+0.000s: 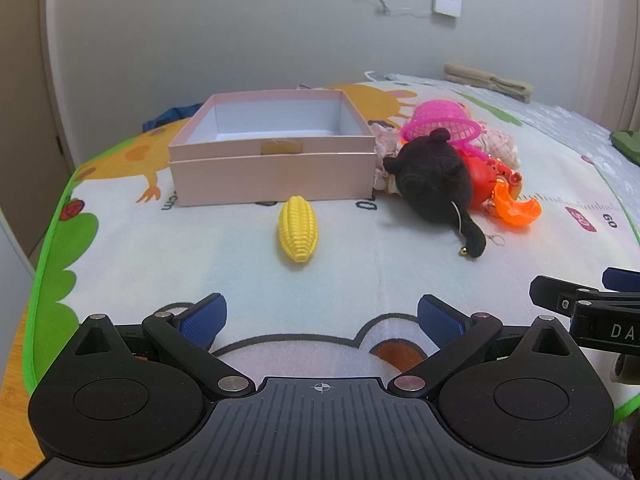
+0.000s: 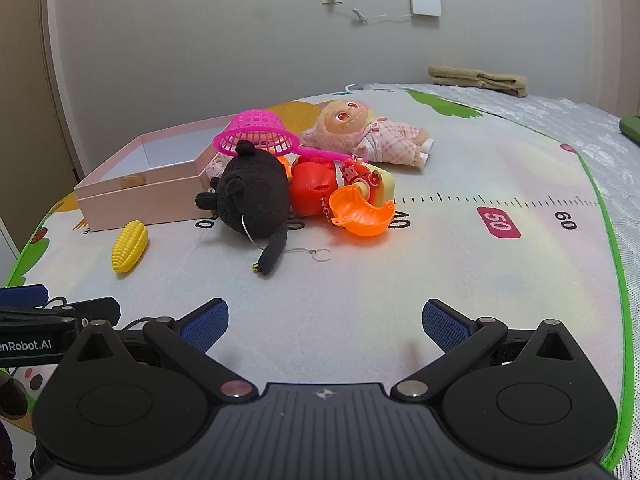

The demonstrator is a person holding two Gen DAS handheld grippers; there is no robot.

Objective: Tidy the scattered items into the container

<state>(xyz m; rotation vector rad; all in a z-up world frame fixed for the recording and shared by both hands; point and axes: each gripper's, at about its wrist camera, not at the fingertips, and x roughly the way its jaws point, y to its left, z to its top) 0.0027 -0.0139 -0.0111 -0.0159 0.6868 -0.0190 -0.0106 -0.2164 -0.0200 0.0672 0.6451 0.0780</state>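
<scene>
A pink open box [image 1: 272,176] [image 2: 144,196] sits on the play mat with nothing visible inside. A yellow toy corn [image 1: 298,234] [image 2: 129,246] lies just in front of it. Right of the box is a heap: a black plush [image 1: 436,178] [image 2: 254,196], a pink net scoop [image 1: 442,122] [image 2: 256,138], a red and orange plastic toy [image 1: 508,196] [image 2: 352,196], and a pink doll [image 2: 372,132] behind. My left gripper [image 1: 322,320] is open, short of the corn. My right gripper [image 2: 324,322] is open, short of the plush.
The colourful play mat [image 1: 360,280] [image 2: 460,272] covers a bed and ends at a green edge. Folded towels [image 1: 488,82] [image 2: 478,78] lie at the back by the wall. The right gripper's finger [image 1: 580,304] shows beside my left one.
</scene>
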